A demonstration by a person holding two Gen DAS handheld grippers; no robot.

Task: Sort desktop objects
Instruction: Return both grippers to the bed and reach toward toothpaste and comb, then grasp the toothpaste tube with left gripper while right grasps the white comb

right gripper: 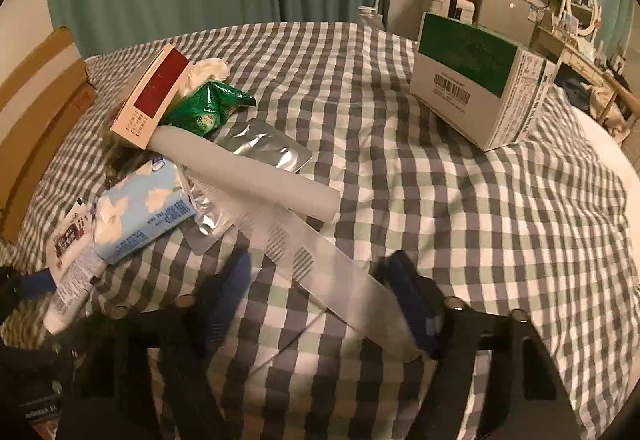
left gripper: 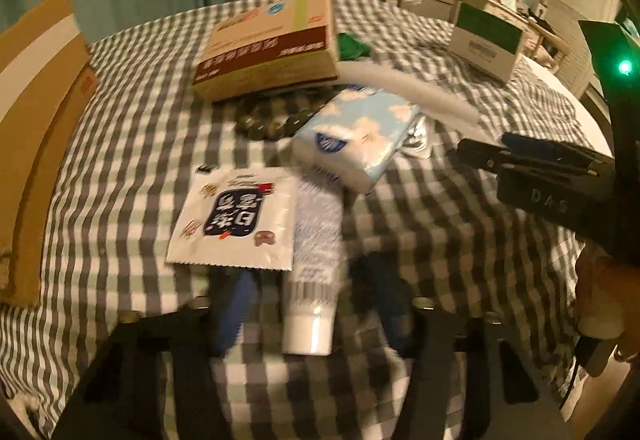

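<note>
Starting on the left: the left tool (left gripper: pixel 308 304) is sitting partway open with its two blue fingers (left gripper: pixel 236 312) straddling the capped end of a white squeeze tube with a barcode (left gripper: pixel 316 268) lying on the grey-and-white checked bedcover (left gripper: pixel 120 144). Too blurry to tell if the pads are actually touching it. The risk I'm seeing there: a flat white snack sachet with a dark label (left gripper: pixel 234 218) is lying right against the tube and partly over the left finger, so closing could be pinching the sachet corner along with it, or the round tube could be squirting out sideways.

Moving right, the pale blue tissue pack with white flowers (left gripper: pixel 360 136) is leaning on the tube's far end, so lifting may be dragging it.

Further right, the right tool (right gripper: pixel 324 304) is about half open around the near end of a long frosted translucent plastic strip (right gripper: pixel 332 272), which is resting against the right-hand finger only. Grabbing it so far out at the end, it's probably going to be sagging or sweeping the silver foil pouch (right gripper: pixel 264 148) and the white foam tube (right gripper: pixel 248 176) around.
</note>
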